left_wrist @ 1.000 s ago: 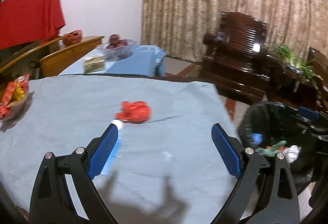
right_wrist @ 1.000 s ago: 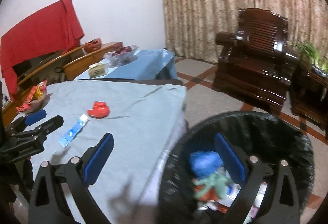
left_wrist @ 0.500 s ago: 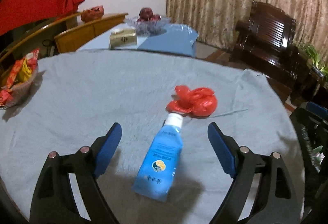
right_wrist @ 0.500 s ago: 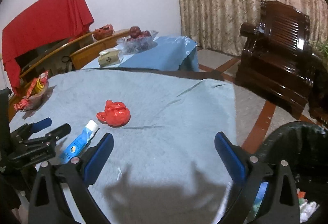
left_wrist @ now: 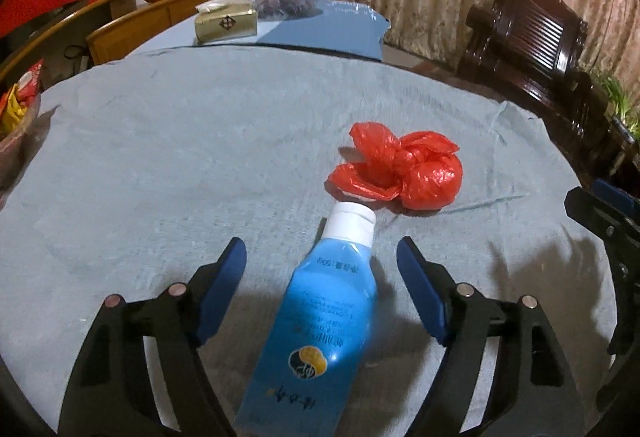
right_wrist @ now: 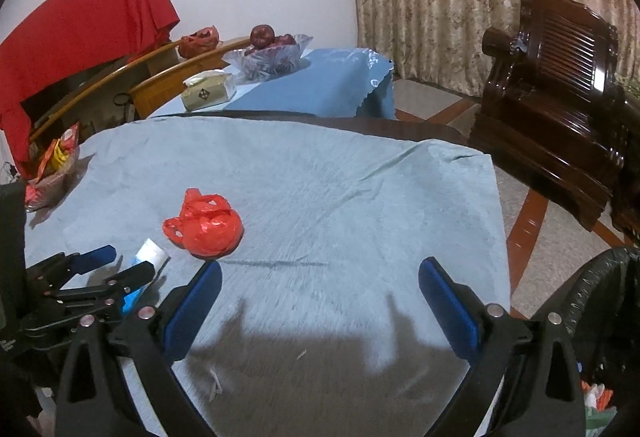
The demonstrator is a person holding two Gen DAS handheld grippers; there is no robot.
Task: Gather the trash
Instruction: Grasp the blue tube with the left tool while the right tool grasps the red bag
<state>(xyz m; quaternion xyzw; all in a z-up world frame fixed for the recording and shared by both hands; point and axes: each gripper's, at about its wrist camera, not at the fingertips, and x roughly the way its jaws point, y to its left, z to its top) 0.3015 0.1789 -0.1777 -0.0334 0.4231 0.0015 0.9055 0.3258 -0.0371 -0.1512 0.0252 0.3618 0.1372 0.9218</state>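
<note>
On the near side of the blue-grey tablecloth point(left_wrist: 160, 165), we straddle the blue tube point(left_wrist: 324, 325) with our left gripper point(left_wrist: 322, 273), jaws just closing, pads not yet touching. Its white cap points at the knotted red bag point(left_wrist: 404, 173). Our right gripper point(right_wrist: 320, 301) hangs spread and empty, nearer the black-lined bin point(right_wrist: 600, 301).

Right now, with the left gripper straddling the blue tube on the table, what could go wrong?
1. The left gripper is open around the blue plastic tube with a white cap; its jaws have just been closing, and the flat tube may slip.
2. The knotted red plastic bag touches the cap and could get dragged along.
</note>
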